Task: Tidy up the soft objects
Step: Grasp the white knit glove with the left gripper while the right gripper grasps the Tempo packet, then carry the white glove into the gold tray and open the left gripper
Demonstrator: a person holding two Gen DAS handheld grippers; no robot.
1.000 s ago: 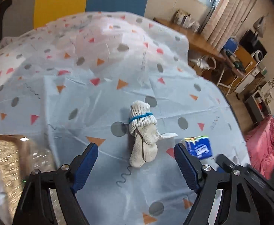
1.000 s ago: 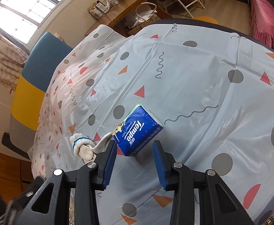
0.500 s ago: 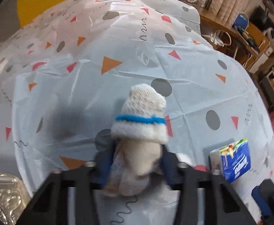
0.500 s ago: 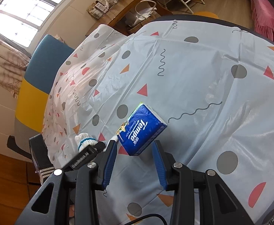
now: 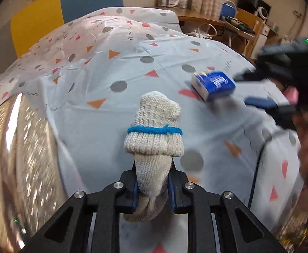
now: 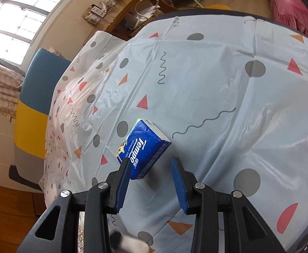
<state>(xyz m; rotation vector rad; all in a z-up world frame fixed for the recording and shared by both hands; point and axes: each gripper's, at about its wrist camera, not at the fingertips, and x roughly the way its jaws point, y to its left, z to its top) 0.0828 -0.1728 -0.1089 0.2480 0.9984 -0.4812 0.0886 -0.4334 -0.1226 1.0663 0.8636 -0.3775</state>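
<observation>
Sock bundle gripped above patterned surface

Sock bundle (image 5: 154,147), cream knit with a blue band around its folded cuff, stands at the centre of the left wrist view, pinched at its lower end by the left gripper (image 5: 153,189), whose jaws have just been closing and now press on the knit from both sides. Behind it spreads the surface (image 5: 103,130), draped in a pale blue cloth printed with grey dots, red and orange triangles and squiggles. A shiny, blurred container (image 5: 16,158) fills the left edge of that frame (its exact kind cannot be told). At upper right lies a blue tissue pack (image 5: 214,84), with the right gripper (image 5: 251,88) just beside it, blurred. In the right wrist view the right gripper (image 6: 151,181) hovers at lower centre with its jaws partly apart and nothing pressed between them; the tissue pack (image 6: 143,147) rests on the cloth just beyond the left fingertip, which overlaps its near corner.
</observation>
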